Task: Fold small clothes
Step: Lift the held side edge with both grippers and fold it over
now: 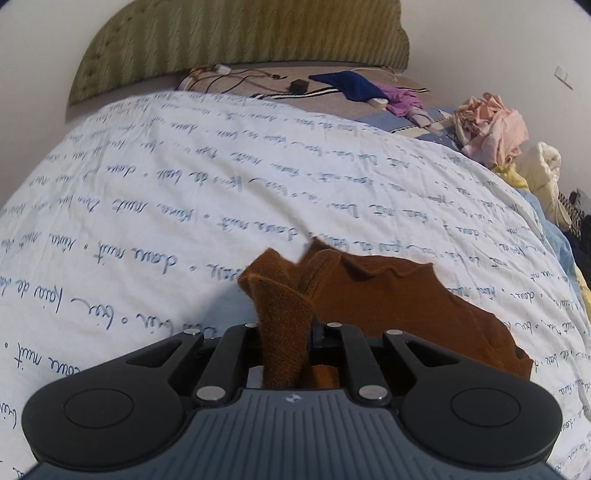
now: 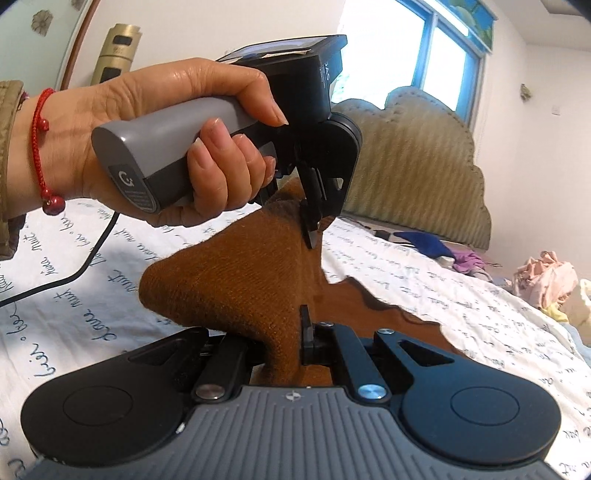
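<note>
Pinching the brown knit garment (image 2: 236, 280), both grippers' jaws are clamped tight on its edge

1. A white bedspread (image 1: 184, 177) printed with blue handwriting covers the bed.
2. An olive quilted headboard (image 1: 240, 33) with a scalloped edge stands against a plain pale wall (image 1: 480, 44).
3. A blue-framed window (image 2: 436, 48) lets in bright daylight.
4. A heap of pink clothes (image 1: 487, 129) lies at the bed's far edge, near blue and purple garments.
</note>
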Demonstrator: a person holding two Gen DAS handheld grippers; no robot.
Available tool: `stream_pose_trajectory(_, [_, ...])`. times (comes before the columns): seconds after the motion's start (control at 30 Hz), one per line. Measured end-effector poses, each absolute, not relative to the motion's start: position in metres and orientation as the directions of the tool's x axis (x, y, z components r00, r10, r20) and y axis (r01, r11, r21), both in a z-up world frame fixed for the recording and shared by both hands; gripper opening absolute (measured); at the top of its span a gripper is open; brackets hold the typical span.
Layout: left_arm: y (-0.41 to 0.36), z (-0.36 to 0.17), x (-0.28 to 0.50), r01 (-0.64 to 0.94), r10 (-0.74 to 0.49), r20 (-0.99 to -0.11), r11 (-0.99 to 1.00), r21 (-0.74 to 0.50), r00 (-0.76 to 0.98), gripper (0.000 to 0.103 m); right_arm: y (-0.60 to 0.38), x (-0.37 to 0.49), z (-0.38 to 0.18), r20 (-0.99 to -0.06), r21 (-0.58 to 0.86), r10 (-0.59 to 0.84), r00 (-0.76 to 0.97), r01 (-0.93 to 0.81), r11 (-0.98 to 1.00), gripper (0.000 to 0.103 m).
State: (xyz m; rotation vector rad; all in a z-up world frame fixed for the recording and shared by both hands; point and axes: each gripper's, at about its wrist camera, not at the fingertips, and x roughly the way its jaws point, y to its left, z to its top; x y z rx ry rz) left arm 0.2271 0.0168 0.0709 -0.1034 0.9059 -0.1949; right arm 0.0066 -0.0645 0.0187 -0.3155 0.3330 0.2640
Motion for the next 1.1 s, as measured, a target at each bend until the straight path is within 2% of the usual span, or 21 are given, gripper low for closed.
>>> stream_pose_trajectory(0.27, [-0.048, 0.084, 0.218, 0.201, -0.215, -0.758, 0.973, -0.112, 0.615, 0.011, -0.114, 0.001, 0.025, -0.349, -0.197, 0.147, 0.926, -0.225, 0.954, 0.008])
stream_pose_trajectory(0.57, [-0.128, 0.072, 0.22, 0.29, -0.213, -0.777, 0.956, -0.042, 0.592, 0.011, -0.17, -0.001, 0.016, -0.384, -0.065, 0.105, 0.917, -0.14, 0.988, 0.008])
stream_pose_trajectory(0.87, [-0.198, 0.036, 0.226, 0.35, -0.202, -0.82, 0.937, -0.002, 0.535, 0.011, -0.227, 0.004, -0.006, -0.457, 0.164, 0.133, 0.88, -0.063, 0.984, 0.008])
stream_pose_trajectory(1.1, [-0.234, 0.018, 0.223, 0.384, -0.188, -0.821, 0.922, 0.041, 0.539, 0.011, -0.258, 0.011, -0.023, -0.494, 0.328, 0.191, 0.848, -0.022, 0.945, 0.008])
